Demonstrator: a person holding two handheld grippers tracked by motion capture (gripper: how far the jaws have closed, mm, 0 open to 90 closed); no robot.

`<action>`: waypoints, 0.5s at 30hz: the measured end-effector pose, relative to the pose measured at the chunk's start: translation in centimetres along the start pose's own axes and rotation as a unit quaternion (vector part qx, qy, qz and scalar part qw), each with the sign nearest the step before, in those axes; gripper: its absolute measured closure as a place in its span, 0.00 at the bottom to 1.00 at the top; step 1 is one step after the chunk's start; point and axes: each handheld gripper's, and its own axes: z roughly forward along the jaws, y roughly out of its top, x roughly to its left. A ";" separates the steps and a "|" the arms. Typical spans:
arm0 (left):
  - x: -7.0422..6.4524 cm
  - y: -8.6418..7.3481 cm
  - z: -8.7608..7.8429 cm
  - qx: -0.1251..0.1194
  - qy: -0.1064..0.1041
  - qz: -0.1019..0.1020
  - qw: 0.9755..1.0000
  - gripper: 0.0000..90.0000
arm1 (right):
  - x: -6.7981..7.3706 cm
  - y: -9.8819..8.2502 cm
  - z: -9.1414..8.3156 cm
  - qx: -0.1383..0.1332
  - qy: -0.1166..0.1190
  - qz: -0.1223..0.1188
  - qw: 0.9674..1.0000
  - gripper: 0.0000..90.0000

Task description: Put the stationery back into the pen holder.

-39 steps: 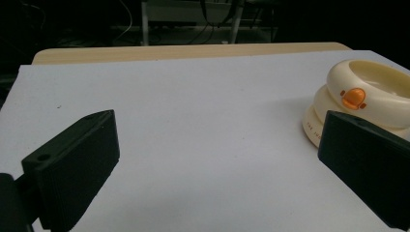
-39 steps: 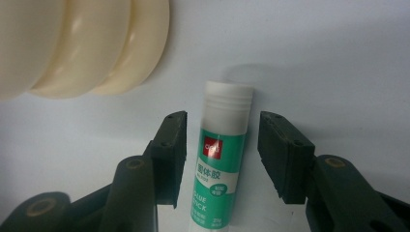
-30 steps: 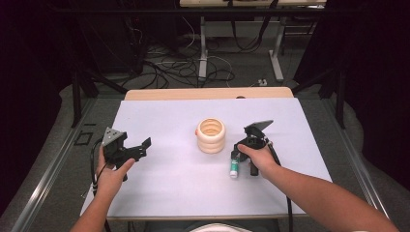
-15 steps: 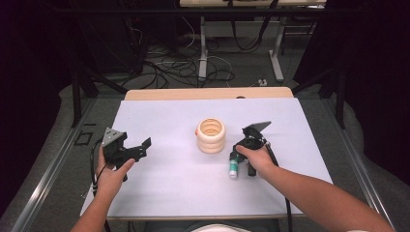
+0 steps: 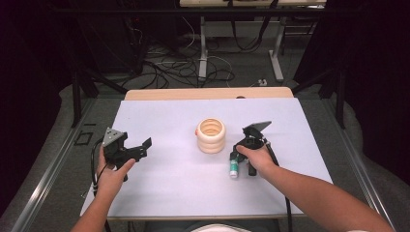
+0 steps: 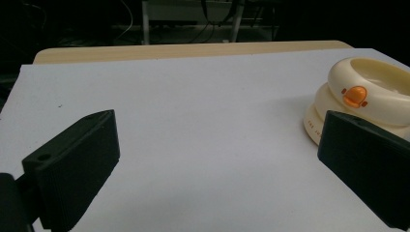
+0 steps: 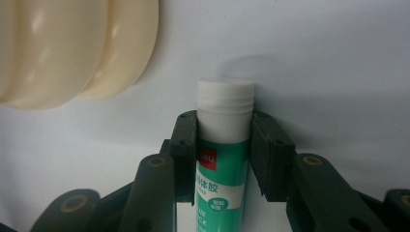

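Right tool [image 7: 225, 145], jaws just closing, now clamped on the glue stick [image 7: 223, 150] lying on the table.

White table top [image 5: 159, 193] with a pale wooden strip [image 5: 208, 93] along its far edge. Grey floor [image 5: 241, 72] beyond, strewn with loose black and white cables [image 5: 159, 67]. Light metal legs [image 5: 203, 48] of a second table farther back. Black frame bars [image 5: 75, 92] at both sides. Dark surroundings left and right; lit chiefly over the table.
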 end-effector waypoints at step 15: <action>0.0 0.0 0.0 0.000 -0.001 0.001 1.000 0.01 | -0.2 0.2 -0.1 0.009 0.006 -0.003 1.000 0.73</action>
